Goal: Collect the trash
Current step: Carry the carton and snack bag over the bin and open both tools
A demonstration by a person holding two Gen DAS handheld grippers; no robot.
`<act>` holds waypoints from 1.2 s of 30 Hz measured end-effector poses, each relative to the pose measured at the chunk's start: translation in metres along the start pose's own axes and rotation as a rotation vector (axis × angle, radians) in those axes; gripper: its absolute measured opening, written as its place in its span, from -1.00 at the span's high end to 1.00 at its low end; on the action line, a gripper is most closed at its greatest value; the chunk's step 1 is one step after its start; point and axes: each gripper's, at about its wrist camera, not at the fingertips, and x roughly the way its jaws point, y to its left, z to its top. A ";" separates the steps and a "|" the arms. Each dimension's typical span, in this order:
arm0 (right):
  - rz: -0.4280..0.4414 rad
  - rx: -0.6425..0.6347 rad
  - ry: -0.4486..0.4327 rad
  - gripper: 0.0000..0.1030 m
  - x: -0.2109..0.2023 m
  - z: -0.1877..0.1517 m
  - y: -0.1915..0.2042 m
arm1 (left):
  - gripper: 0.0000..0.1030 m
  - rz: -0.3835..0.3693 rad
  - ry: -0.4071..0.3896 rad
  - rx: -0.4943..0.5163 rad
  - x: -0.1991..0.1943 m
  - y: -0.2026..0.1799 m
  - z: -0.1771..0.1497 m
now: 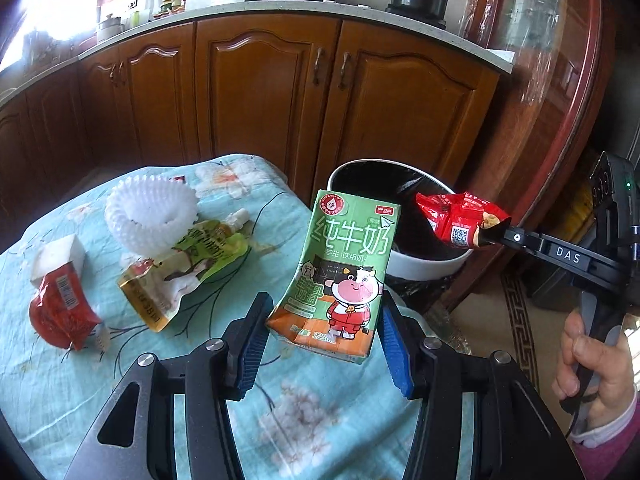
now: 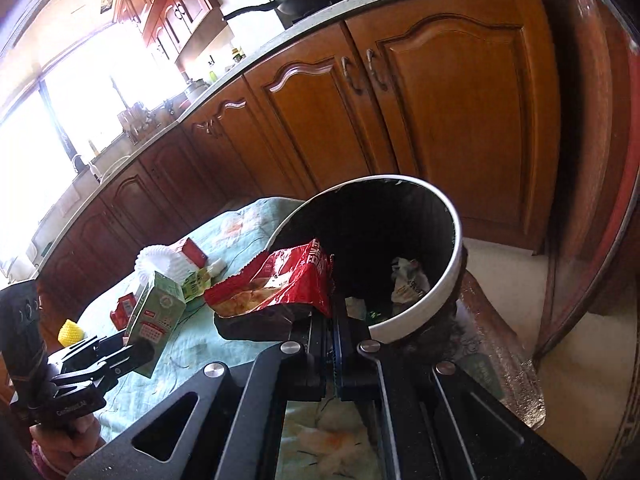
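Note:
My left gripper (image 1: 324, 332) is shut on a green milk carton (image 1: 344, 272) and holds it above the table edge, near the bin. The carton also shows in the right wrist view (image 2: 154, 316). My right gripper (image 2: 334, 320) is shut on a red snack wrapper (image 2: 280, 284) and holds it over the rim of the white bin (image 2: 440, 300) with a black liner. The wrapper also shows in the left wrist view (image 1: 456, 220), above the bin (image 1: 424, 268). Some trash lies at the bin's bottom.
On the floral tablecloth (image 1: 120, 360) lie a white foam net (image 1: 152, 212), a yellow-green pouch (image 1: 184, 264), a red packet (image 1: 60, 304) and a white box (image 1: 60, 256). Wooden cabinets (image 1: 260, 92) stand behind. A glass door (image 1: 552, 80) stands at the right.

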 end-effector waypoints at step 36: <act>-0.109 -0.002 0.083 0.21 0.048 0.037 -0.048 | -0.24 -0.008 0.107 0.057 0.132 -0.055 0.079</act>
